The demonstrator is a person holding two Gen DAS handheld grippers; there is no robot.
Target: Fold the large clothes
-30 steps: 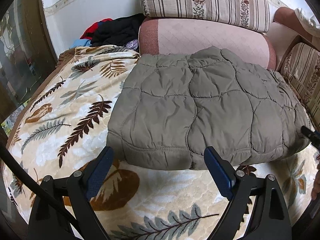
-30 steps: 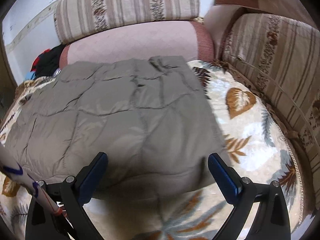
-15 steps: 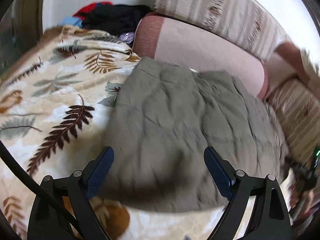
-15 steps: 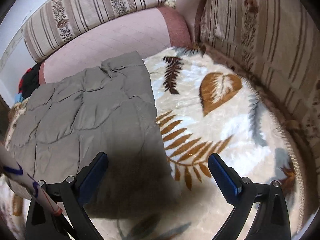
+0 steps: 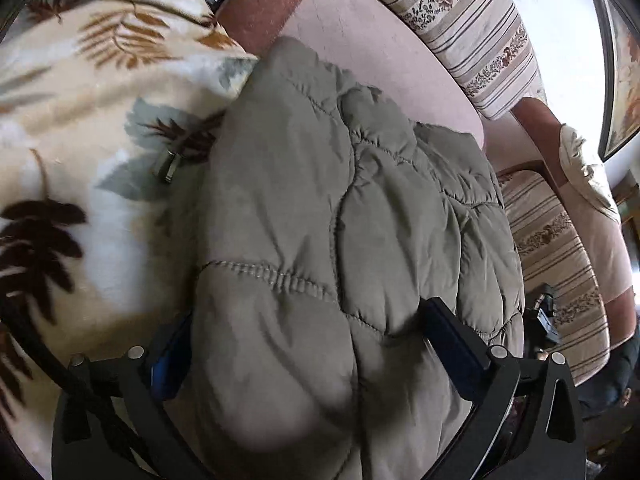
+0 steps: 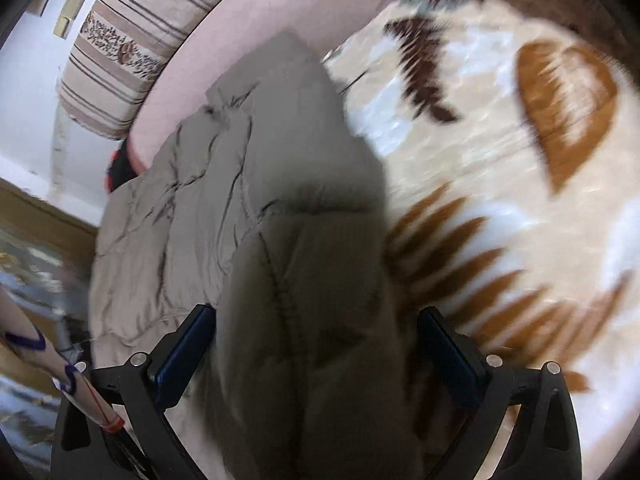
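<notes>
text: nothing legible showing | labels/brands: none reading clearly | numbers/signs: none | note: right wrist view blurring, fine print not resolving

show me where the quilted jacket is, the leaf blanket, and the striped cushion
quilted jacket (image 5: 380,208): left wrist view, on its upper padded panel.
leaf blanket (image 6: 520,200): right wrist view, on bare pile.
striped cushion (image 5: 472,28): left wrist view, on its striped face.

- Soft daylight; the white wall (image 5: 560,36) at upper right of the left wrist view is blown out
- Right wrist view smeared by motion blur, worst on the leaf-print blanket (image 6: 520,200)
- Fisheye bending, black vignette at corners
- Dark shadow on the near jacket (image 6: 312,320)
</notes>
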